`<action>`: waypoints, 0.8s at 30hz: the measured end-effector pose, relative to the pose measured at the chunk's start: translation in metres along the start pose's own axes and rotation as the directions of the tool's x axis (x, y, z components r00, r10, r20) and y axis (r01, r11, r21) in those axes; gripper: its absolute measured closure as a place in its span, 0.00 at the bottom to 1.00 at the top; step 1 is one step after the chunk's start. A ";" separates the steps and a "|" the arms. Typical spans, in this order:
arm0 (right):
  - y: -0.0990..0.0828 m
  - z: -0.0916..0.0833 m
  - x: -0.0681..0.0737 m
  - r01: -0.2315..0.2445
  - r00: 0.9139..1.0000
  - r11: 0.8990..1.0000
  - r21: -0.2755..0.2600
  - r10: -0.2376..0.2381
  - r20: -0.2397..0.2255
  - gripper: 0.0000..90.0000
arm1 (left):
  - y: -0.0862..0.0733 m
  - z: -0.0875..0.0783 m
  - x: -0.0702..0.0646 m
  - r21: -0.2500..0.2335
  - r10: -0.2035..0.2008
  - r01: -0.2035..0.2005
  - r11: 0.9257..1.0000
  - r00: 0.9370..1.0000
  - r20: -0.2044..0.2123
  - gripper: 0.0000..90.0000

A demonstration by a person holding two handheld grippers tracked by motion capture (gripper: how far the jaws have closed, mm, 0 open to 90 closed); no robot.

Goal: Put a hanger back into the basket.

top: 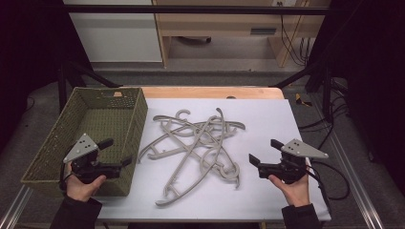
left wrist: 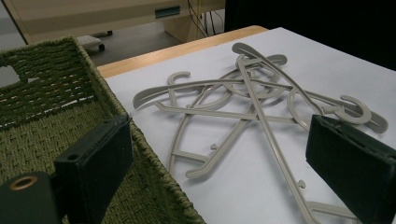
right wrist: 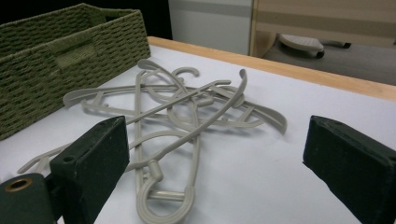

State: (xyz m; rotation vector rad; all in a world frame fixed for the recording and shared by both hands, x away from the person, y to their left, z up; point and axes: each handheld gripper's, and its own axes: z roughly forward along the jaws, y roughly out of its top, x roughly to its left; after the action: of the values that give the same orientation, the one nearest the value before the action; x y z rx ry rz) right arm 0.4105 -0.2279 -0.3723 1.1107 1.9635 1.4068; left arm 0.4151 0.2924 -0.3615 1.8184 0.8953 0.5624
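Several grey hangers point(top: 198, 148) are heaped, tangled, mid-surface point(top: 267, 119), just right of the woven basket point(top: 122, 100). Left claw point(top: 119, 152) and right claw point(top: 261, 151): both spread, nothing pinched, flanking the heap. Step judged: approach. Next: one hanger to be singled out and gripped.
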 end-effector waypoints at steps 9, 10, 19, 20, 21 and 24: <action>0.001 0.014 0.014 0.015 0.999 0.999 0.042 -0.014 -0.032 0.09 | 0.003 -0.001 -0.006 0.001 0.011 -0.011 1.000 1.000 0.016 0.09; 0.000 0.015 0.014 0.018 0.999 0.999 0.044 -0.016 -0.033 0.09 | 0.004 0.000 -0.008 0.002 0.014 -0.014 1.000 1.000 0.019 0.09; -0.002 0.014 0.011 0.037 0.999 0.998 0.051 -0.036 -0.020 0.09 | 0.009 0.017 -0.034 0.057 0.033 -0.037 0.998 0.997 0.071 0.12; -0.002 0.013 0.010 0.048 0.999 0.998 0.051 -0.047 -0.014 0.09 | 0.010 0.020 -0.039 0.065 0.031 -0.036 0.997 0.996 0.081 0.13; -0.002 0.013 0.010 0.048 0.999 0.998 0.051 -0.047 -0.014 0.09 | 0.010 0.023 -0.042 0.079 0.037 -0.044 0.996 0.995 0.092 0.13; -0.002 0.012 0.010 0.054 0.999 0.997 0.054 -0.053 -0.008 0.09 | 0.013 0.032 -0.056 0.114 0.049 -0.062 0.991 0.992 0.119 0.13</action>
State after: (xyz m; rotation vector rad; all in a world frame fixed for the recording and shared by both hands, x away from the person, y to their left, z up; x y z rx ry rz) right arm 0.4134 -0.2136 -0.3774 1.0702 2.0324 1.3384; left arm 0.4081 0.2270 -0.3614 1.9668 0.8160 0.4418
